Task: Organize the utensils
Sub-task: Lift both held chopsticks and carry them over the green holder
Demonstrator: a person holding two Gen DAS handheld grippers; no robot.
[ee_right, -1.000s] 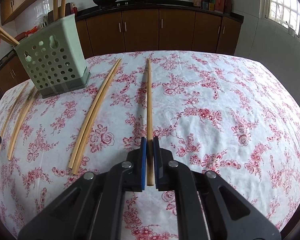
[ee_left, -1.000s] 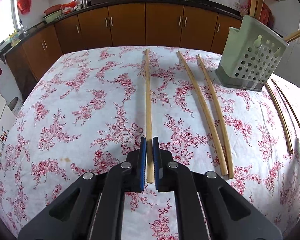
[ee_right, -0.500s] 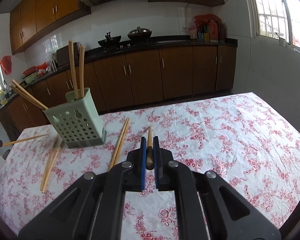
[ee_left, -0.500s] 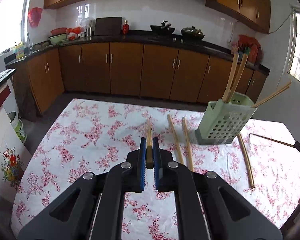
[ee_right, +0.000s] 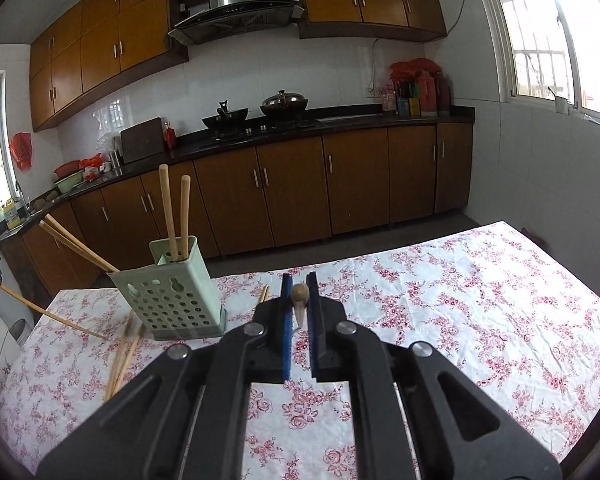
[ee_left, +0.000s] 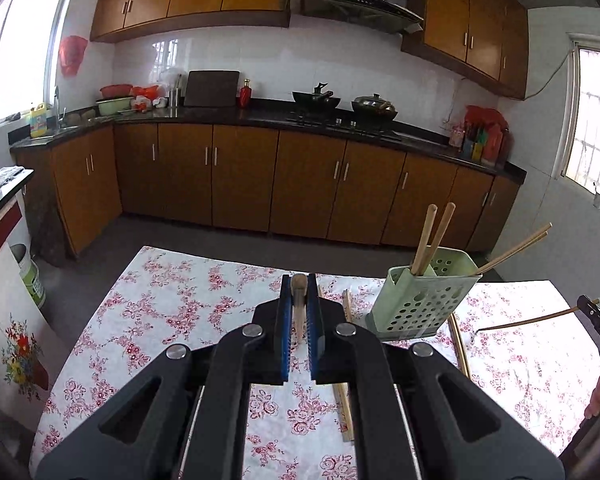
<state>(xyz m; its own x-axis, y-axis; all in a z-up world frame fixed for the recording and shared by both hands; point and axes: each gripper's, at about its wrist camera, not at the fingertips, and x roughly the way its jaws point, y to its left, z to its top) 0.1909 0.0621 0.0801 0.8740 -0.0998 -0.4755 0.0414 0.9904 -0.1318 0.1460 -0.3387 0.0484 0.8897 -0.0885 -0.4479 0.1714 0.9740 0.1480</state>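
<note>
Bamboo chopsticks are clamped end-on in both claws: one chopstick (ee_left: 299,300) is pinched between the blue pads of the left gripper (ee_left: 299,312), and a second chopstick (ee_right: 300,300) is pinched likewise in the right gripper (ee_right: 299,312), each held above the floral tablecloth (ee_left: 172,312). A pale green perforated holder (ee_left: 416,304) is seen standing on the cloth, to the right in the left view, with four chopsticks leaning in it. More loose chopsticks (ee_right: 124,356) are left lying beside it.
</note>
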